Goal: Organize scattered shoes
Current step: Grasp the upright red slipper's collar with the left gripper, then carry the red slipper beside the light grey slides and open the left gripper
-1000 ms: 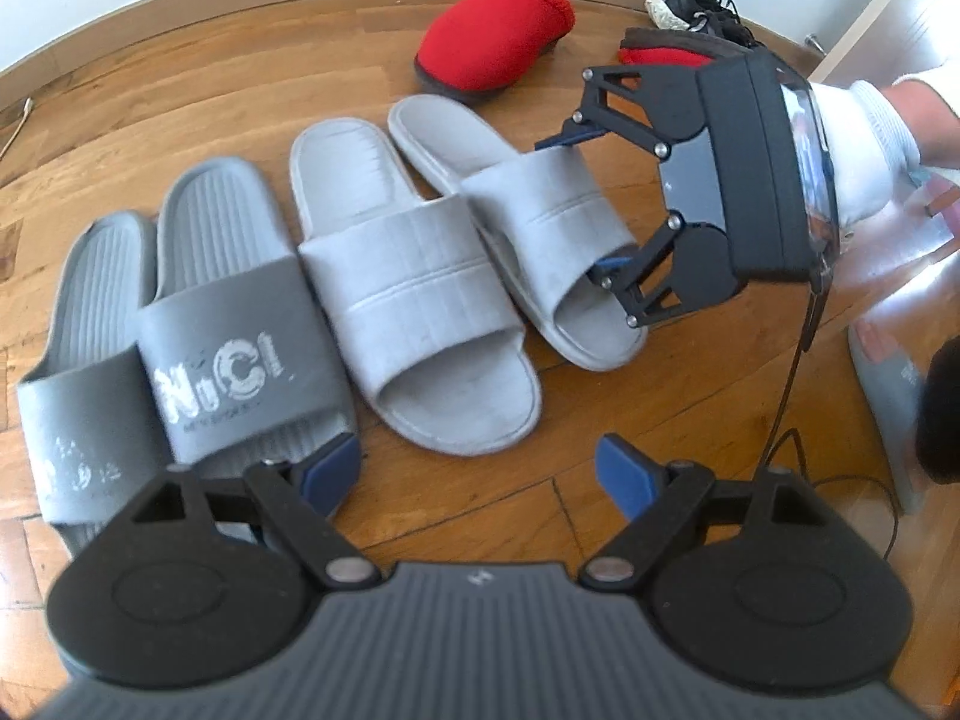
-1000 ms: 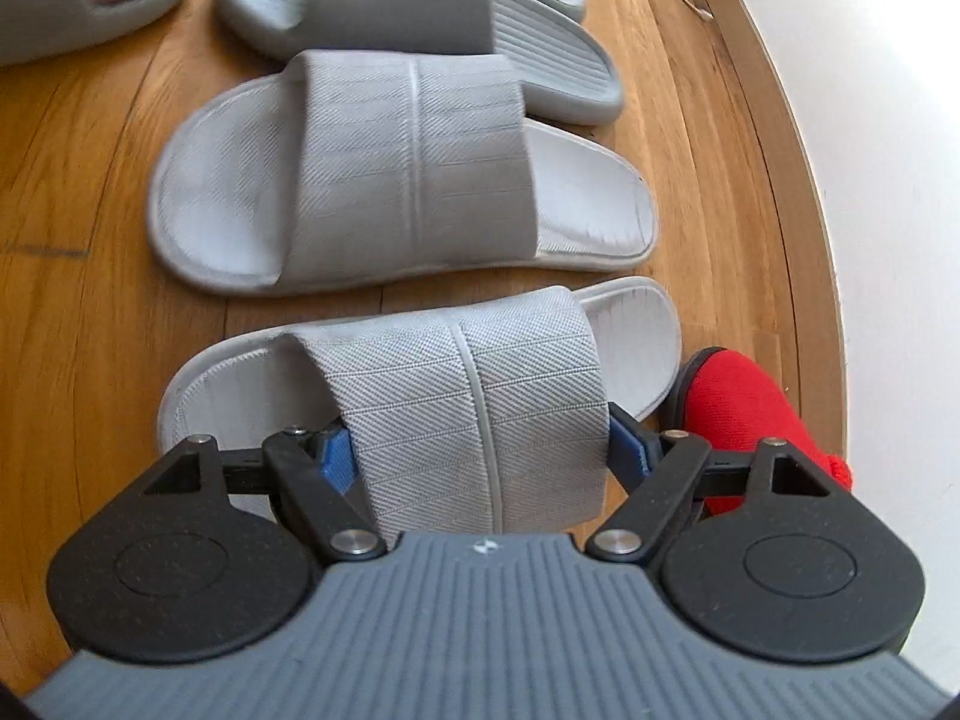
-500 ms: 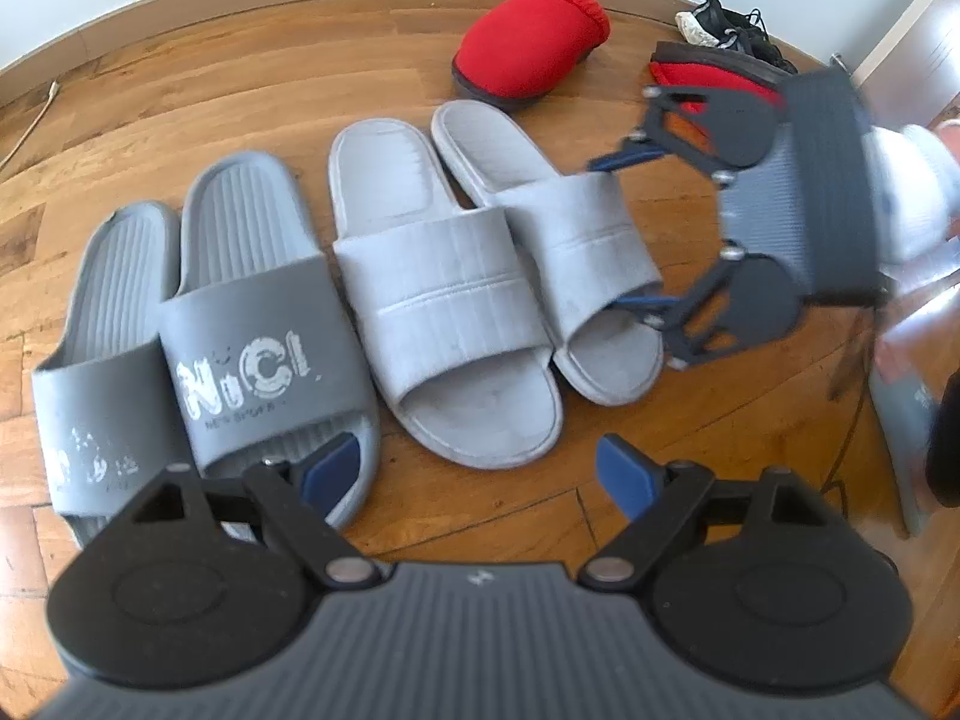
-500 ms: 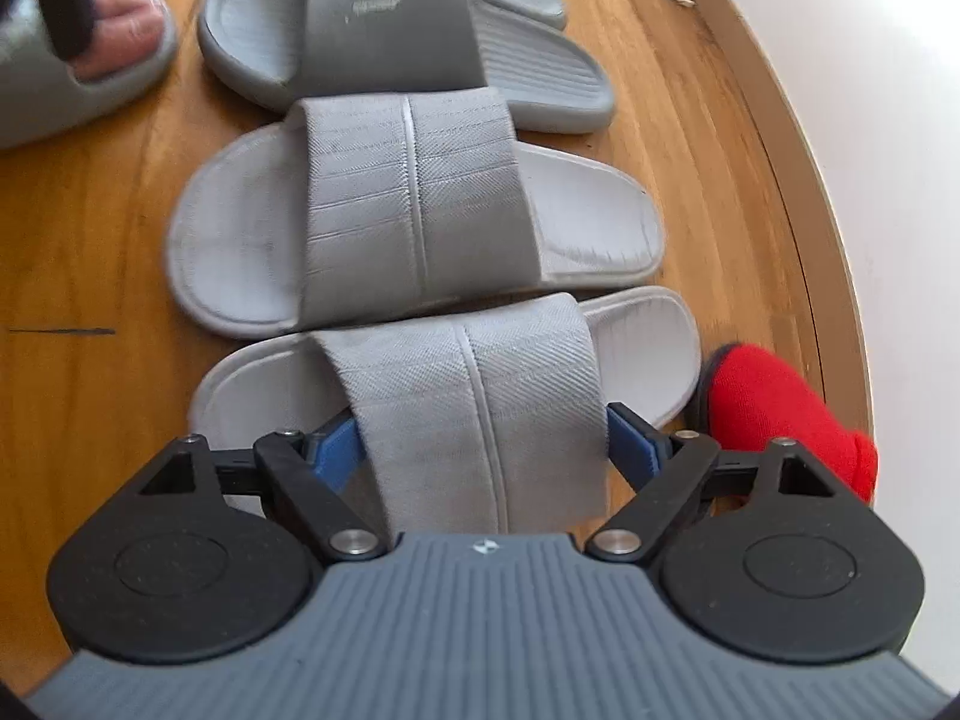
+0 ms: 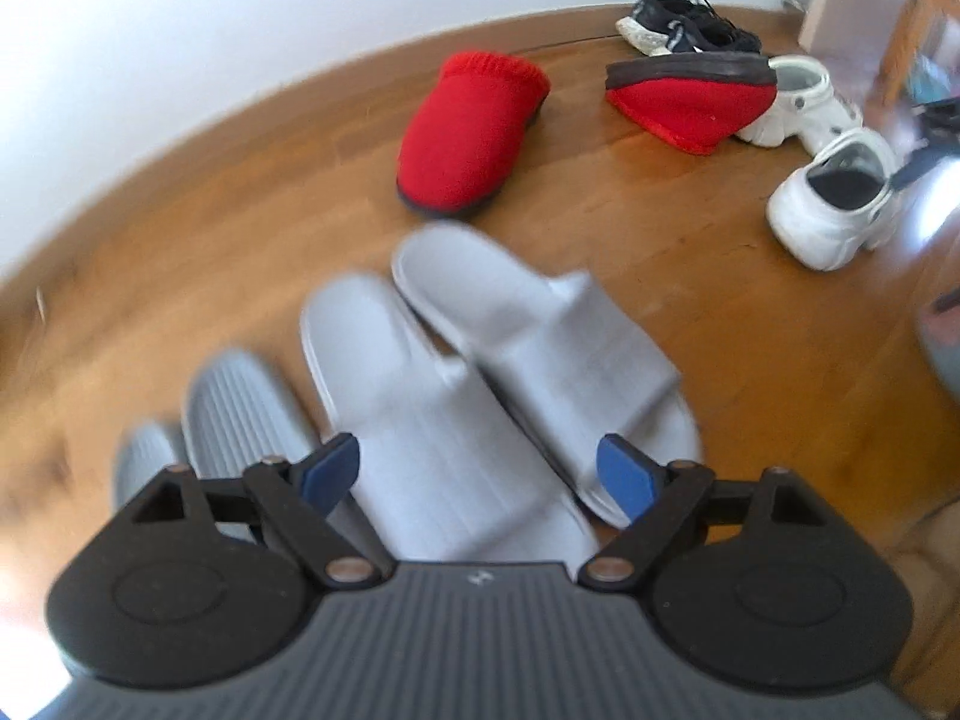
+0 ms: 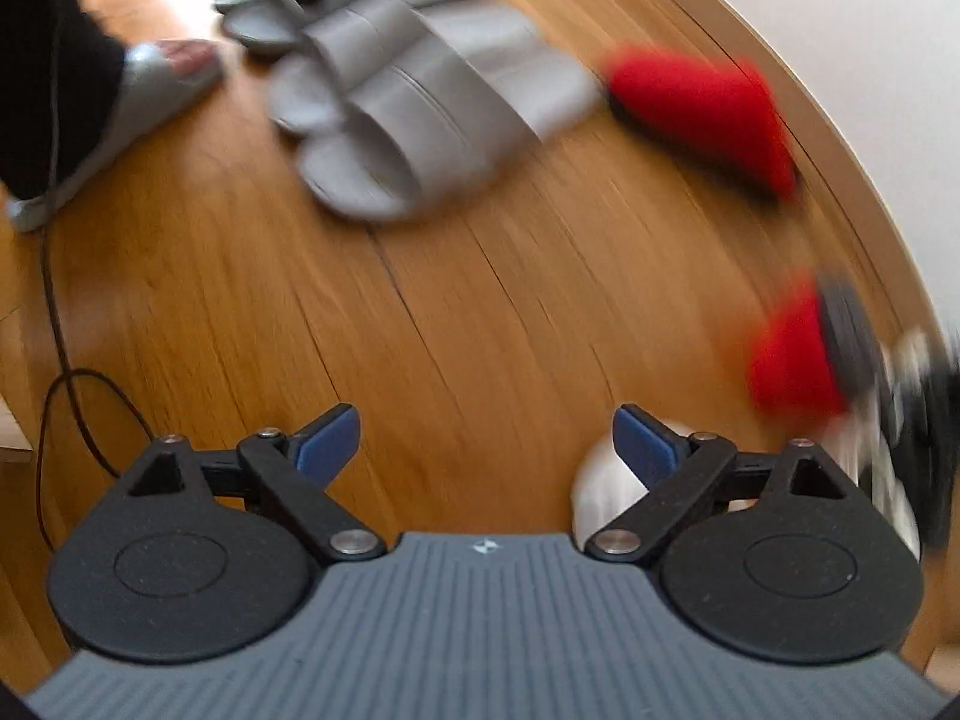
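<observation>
Along the left of the left wrist view, two dark grey ribbed slides (image 5: 240, 414) lie side by side on the wooden floor (image 5: 690, 312), partly hidden behind the left gripper (image 5: 478, 474), whose blue-tipped jaws stand wide apart and hold nothing. Just right of them sit two light grey slides (image 5: 540, 354), touching each other along their inner edges, toes toward the camera — the whole row is blurred. Beyond them, nearer the wall, a red slipper (image 5: 468, 132) rests upright on its sole; further right a second red slipper (image 5: 690, 99) lies tipped, dark sole uppermost. Against the wall behind it are black sneakers (image 5: 684, 30), and at the far right two white chunky shoes (image 5: 834, 204), one nearer than the other. In the right wrist view, a person's foot in a grey slide (image 6: 138, 102) shows at upper left, with a thin black cable (image 6: 54, 312) trailing below. The right gripper (image 6: 486, 441) hovers over bare floor, jaws spread and empty — the light grey slides lie well ahead of it.
</observation>
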